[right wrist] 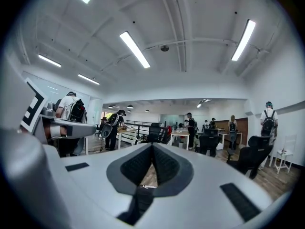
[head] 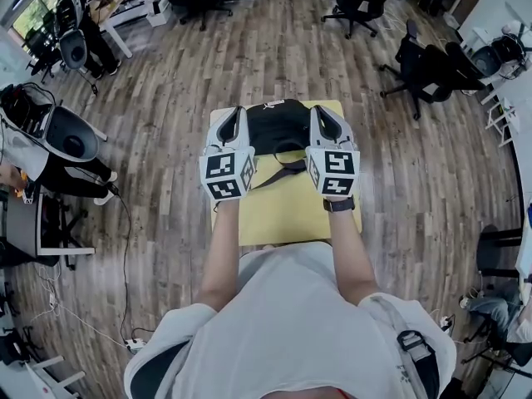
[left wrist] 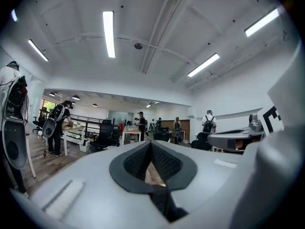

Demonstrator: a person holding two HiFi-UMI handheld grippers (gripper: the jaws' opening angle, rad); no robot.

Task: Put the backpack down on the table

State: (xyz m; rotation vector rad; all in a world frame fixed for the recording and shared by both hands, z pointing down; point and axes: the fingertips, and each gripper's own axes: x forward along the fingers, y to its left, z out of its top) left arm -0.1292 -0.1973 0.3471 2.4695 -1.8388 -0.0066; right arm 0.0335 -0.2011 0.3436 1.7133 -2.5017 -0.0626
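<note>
A black backpack (head: 278, 127) lies on the far half of the small yellow table (head: 287, 210), one strap trailing toward me. In the head view my left gripper (head: 238, 112) is held level above the backpack's left side and my right gripper (head: 319, 111) above its right side. Both are shut with nothing between the pads. In the left gripper view the left gripper (left wrist: 151, 145) shows its pads meeting at the tip, pointing out across the room. The right gripper (right wrist: 152, 147) in its own view looks the same. The backpack does not appear in either gripper view.
Wooden floor surrounds the table. Black office chairs (head: 424, 65) stand at the back right and a person with gear (head: 50, 140) is at the left. The gripper views show people wearing backpacks (left wrist: 57, 123), desks and chairs (right wrist: 248, 159) across the room.
</note>
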